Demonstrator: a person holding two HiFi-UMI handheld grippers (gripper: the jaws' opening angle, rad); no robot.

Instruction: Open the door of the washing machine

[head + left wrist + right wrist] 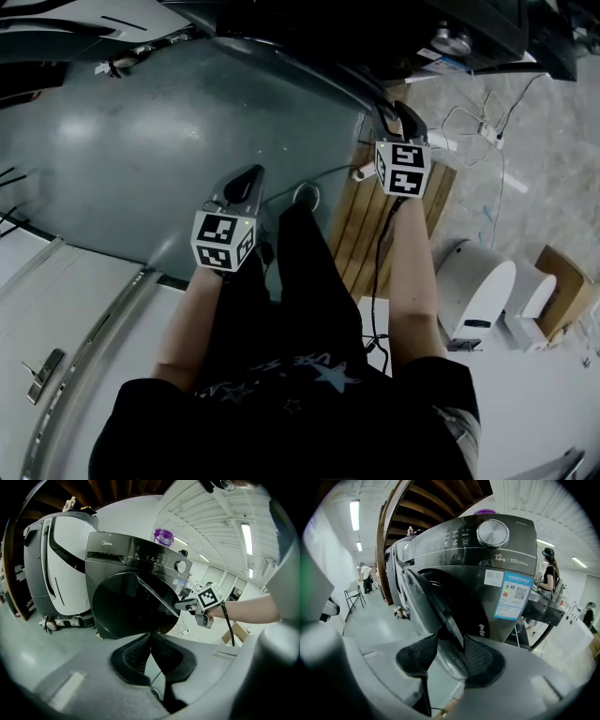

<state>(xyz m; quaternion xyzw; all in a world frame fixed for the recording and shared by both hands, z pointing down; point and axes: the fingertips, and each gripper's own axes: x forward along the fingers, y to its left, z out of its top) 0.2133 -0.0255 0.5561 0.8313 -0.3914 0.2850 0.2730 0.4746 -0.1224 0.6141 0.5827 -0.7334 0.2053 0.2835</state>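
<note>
Your left gripper [150, 641] hangs well short of the washing machine [487, 564], jaws pressed together on nothing. Its door [430, 599] stands ajar, free right edge between your right gripper [449, 644]'s parted jaws, seemingly unpinched. Next, clamp that rim, then swing it wide

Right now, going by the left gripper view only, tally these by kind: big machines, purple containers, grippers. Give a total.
Big machines: 2, the dark washing machine and the white machine beside it
Purple containers: 1, the purple container on top of the washing machine
Grippers: 2, the left gripper and the right gripper
Total: 5
</note>
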